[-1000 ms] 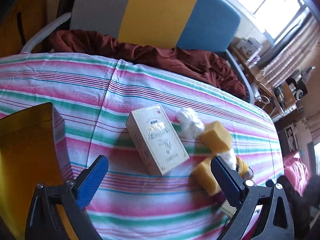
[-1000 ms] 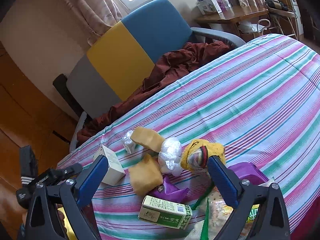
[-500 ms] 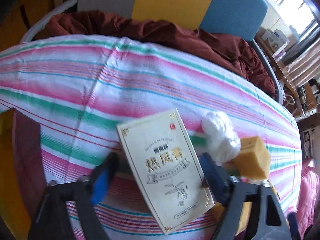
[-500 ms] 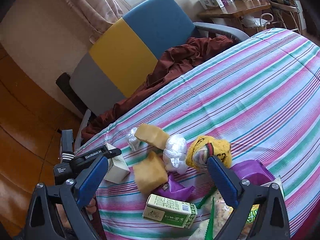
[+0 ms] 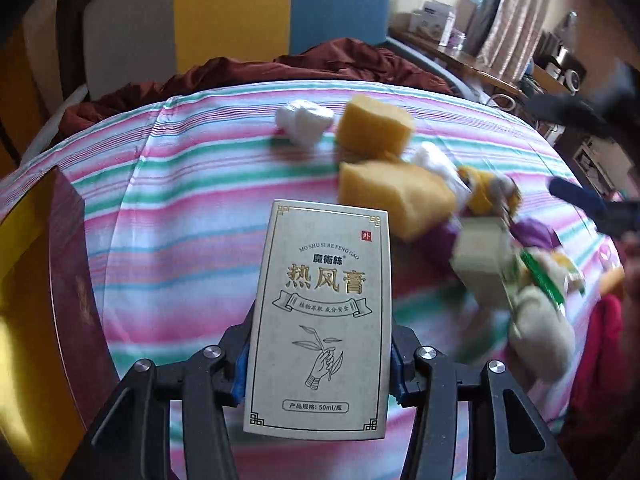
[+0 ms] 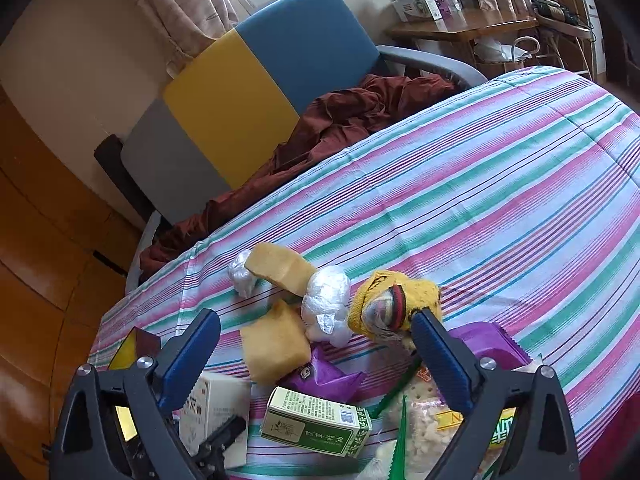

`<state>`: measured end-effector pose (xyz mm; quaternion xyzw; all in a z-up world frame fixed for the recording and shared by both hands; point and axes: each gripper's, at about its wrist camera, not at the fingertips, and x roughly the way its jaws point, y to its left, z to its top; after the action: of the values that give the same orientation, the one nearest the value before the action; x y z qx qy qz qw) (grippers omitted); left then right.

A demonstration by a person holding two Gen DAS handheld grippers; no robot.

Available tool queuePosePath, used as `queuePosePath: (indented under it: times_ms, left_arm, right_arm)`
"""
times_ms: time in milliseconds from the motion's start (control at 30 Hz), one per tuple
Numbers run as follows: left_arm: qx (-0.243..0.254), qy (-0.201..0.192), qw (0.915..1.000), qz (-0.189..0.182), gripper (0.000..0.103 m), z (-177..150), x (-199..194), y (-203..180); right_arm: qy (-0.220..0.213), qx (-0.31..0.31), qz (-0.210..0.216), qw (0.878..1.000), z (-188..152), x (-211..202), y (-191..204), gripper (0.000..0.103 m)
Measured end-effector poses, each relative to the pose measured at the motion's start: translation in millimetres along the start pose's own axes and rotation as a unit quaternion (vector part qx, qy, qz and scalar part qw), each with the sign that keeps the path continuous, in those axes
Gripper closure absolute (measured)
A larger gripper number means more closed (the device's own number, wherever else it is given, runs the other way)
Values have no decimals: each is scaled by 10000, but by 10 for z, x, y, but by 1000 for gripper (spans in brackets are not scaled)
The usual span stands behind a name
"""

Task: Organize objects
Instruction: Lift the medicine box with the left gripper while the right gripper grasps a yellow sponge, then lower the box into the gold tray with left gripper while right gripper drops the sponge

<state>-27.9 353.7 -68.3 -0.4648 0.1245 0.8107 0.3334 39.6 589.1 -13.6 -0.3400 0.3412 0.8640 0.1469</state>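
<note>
Left claw [image 5: 318, 354] is closing its jaws on the cream box [image 5: 320, 316], which stands upright between the blue pads, its printed face toward the camera; the pads sit against its two long edges. Beyond the box, ahead of this claw, lies the striped cloth [image 5: 192, 208] that covers the surface. Farther ahead and slightly to the right of the claw sit a white wrapped ball [image 5: 304, 120] and a yellow sponge block [image 5: 374, 126], with a second sponge block [image 5: 394, 198] nearer, just past the box's upper right corner. To the claw's left a dark red box with a yellow inside [image 5: 60, 280] stands at the edge of the surface. To its right the heap of packets is blurred.

Right claw [image 6: 316, 354] hangs spread wide above the heap, with nothing between its pads. Directly below it lies a green-and-white carton [image 6: 316, 426], touching a purple wrapper [image 6: 324, 376]. Just ahead, between the fingers, are a sponge block [image 6: 276, 344] and a foil-wrapped ball [image 6: 328, 304]; the yellow knitted item [image 6: 394, 302] sits just beyond the right fingertip. Behind the left finger, in the right wrist view, the cream box [image 6: 216, 404] shows in the other claw. Past the surface's far edge a rust-brown cloth [image 6: 340, 120] lies on a grey, yellow and blue chair [image 6: 256, 80].
</note>
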Motion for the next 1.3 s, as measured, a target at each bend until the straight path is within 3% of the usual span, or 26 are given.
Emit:
queuePosePath:
  times_ms: [133, 300, 400, 533, 733, 800, 833, 867, 900, 1000, 1167, 1233, 1300]
  left_arm:
    - [183, -230, 9996, 57, 51, -231, -19, -21]
    - [142, -321, 9994, -68, 51, -226, 18, 66]
    - [123, -366, 9992, -140, 51, -210, 49, 67]
    - [180, -453, 9987, -170, 50, -206, 68, 46]
    - [187, -567, 9980, -202, 50, -222, 76, 58]
    - [184, -582, 9979, -204, 50, -223, 72, 60]
    - [190, -594, 9978, -204, 50, -236, 64, 68]
    - [192, -602, 9978, -204, 50, -236, 64, 68]
    - [198, -607, 9977, -205, 50, -247, 58, 72]
    - [226, -661, 9973, -209, 50, -273, 41, 78]
    - [253, -593, 9978, -145, 51, -269, -3, 33]
    - [127, -580, 9979, -270, 51, -271, -76, 52]
    - [183, -631, 9977, -171, 51, -291, -188, 45]
  right_arm:
    - [86, -219, -101, 9997, -37, 45, 76, 8]
    - [138, -746, -302, 9967, -85, 83, 231, 8]
    - [415, -1124, -261, 9925, -52, 191, 359, 10]
    - [622, -1906, -432, 9787, 118, 430, 620, 10]
    - [1188, -2974, -991, 9421, 294, 1162, 967, 11]
    - [1363, -3137, -1176, 9323, 285, 1381, 999, 16]
    - [1489, -3157, -1207, 9293, 269, 1479, 991, 28]
    - [1581, -3154, -1354, 9259, 253, 1552, 967, 52]
    - [1598, -3119, -1520, 9241, 237, 1586, 932, 59]
    - [1384, -2893, -1380, 9371, 236, 1410, 859, 60]
    - [771, -2326, -863, 9657, 301, 747, 793, 60]
    - [663, -2161, -567, 9725, 274, 524, 799, 60]
    - [544, -2136, -513, 9741, 228, 363, 861, 60]
